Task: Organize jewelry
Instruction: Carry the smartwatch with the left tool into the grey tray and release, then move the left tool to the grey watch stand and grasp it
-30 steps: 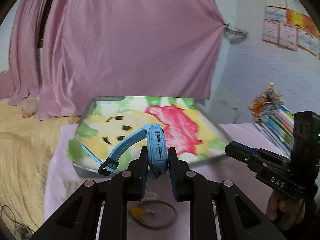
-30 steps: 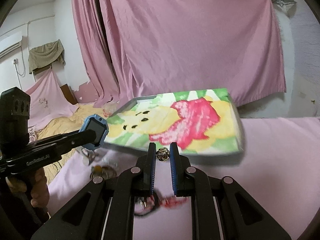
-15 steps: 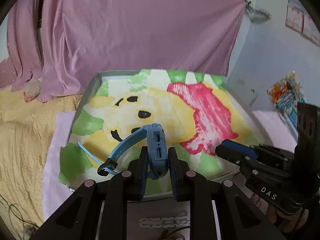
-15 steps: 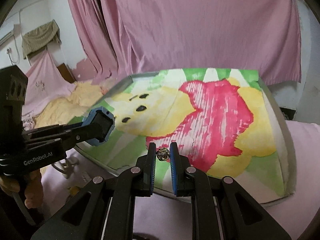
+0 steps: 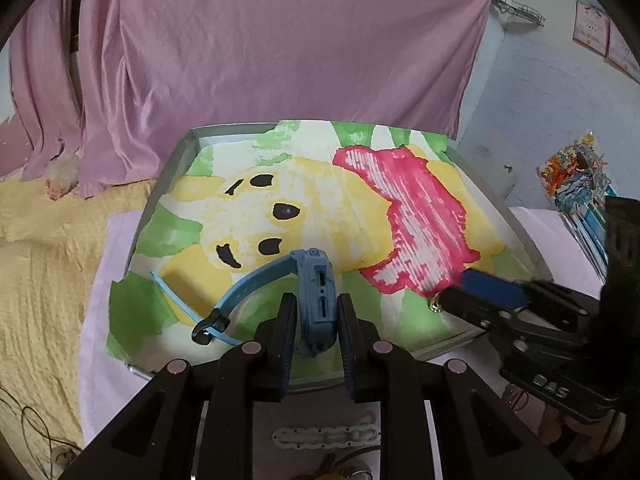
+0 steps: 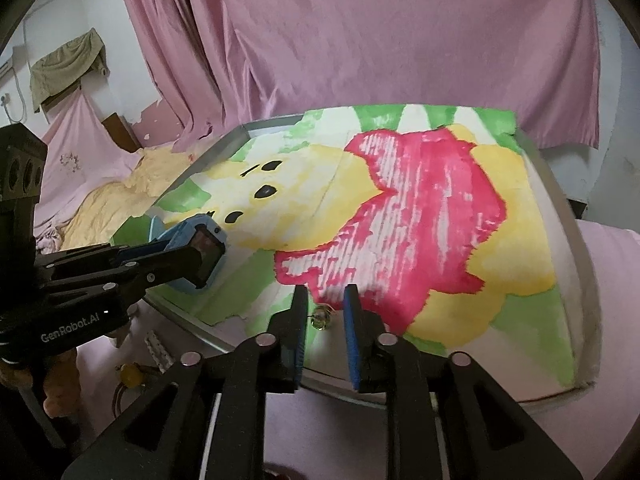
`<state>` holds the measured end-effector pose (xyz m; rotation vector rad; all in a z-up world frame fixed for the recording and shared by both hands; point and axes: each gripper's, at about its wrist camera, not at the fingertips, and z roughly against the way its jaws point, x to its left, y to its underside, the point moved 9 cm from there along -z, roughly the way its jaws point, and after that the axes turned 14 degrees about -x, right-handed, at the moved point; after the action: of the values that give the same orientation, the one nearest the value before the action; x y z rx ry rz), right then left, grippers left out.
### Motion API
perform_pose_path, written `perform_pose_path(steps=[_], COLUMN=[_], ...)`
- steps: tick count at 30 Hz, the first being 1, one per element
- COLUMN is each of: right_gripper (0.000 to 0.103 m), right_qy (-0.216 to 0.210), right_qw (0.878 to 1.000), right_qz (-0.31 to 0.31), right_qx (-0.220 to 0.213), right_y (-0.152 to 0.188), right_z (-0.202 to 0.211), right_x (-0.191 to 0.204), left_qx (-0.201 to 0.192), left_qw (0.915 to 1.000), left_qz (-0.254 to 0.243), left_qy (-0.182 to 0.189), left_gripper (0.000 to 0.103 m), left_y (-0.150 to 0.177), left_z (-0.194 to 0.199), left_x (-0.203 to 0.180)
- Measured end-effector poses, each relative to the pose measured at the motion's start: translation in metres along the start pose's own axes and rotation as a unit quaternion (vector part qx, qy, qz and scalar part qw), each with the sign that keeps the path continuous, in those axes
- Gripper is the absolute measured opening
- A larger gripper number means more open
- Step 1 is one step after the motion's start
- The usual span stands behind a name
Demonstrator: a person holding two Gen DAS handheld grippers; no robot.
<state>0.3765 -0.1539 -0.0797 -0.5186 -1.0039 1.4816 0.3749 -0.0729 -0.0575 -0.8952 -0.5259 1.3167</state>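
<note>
Both tongs are poised over the near edge of a metal tray lined with a painted paper of yellow, red and green. Left tongs: the blue watch stands on edge between the two pads, case upright, strap curving off to the left with its buckle end lying on the paper. The pads sit just beside the case with a sliver of gap on each side, so the grip looks slackened; the jaws have just been opening slightly with the watch still between them. Right tongs: jaws parted, having just opened, and a small round gold-coloured bead or charm lies on the tray paper between the pads, touching neither. In the left wrist view the same bead shows at the tip of the right tongs, on the green patch below the red shape. A pale link bracelet lies on the pink cloth nearer than the tray. Pink curtain behind.
</note>
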Motion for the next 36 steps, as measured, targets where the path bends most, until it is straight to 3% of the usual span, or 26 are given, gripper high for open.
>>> perform_pose_path(steps=[1,3,4,9,13,15,19,22,28,36], right_gripper=[0.031,0.039,0.039,0.047,0.060,0.073,0.078,0.091,0.091,0.092], right_qy=[0.002,0.008,0.012,0.030,0.040,0.043,0.052,0.058,0.064,0.074], right_qw=[1.000,1.000,1.000,0.997,0.992,0.989,0.982,0.975,0.964,0.959], right_qz=[0.000,-0.001,-0.001,-0.010,-0.020,-0.019,-0.009,0.001,0.024,0.045], right_qx=[-0.004,-0.019,-0.028,-0.074,-0.119,-0.143,-0.183,-0.212,-0.259,-0.271], right_y=[-0.001,-0.003,-0.004,-0.008,-0.010,-0.010,-0.007,-0.002,0.012,0.034], right_z=[0.003,0.012,0.018,0.049,0.079,0.096,0.124,0.146,0.178,0.195], right_x=[-0.001,-0.004,-0.005,-0.015,-0.021,-0.020,-0.017,-0.013,-0.001,0.015], left_qx=[-0.002,-0.010,-0.018,-0.050,-0.091,-0.118,-0.155,-0.202,-0.257,-0.264], left_qw=[1.0000,0.9999,0.9998,0.9985,0.9955,0.9927,0.9876,0.9788,0.9651,0.9618], left_qz=[0.000,0.005,0.009,0.021,0.026,0.026,0.020,0.019,0.017,-0.006], left_qy=[-0.001,0.002,0.002,0.000,-0.003,-0.005,-0.016,-0.027,-0.048,-0.074], left_gripper=[0.025,0.039,0.052,0.055,0.076,0.078,0.094,0.097,0.102,0.102], left_y=[0.000,0.000,0.000,-0.002,-0.002,-0.002,0.004,0.008,0.022,0.044], left_z=[0.002,0.008,0.012,0.034,0.060,0.076,0.105,0.130,0.162,0.178], left_x=[-0.001,-0.002,-0.002,-0.004,-0.007,-0.009,-0.013,-0.013,-0.007,0.010])
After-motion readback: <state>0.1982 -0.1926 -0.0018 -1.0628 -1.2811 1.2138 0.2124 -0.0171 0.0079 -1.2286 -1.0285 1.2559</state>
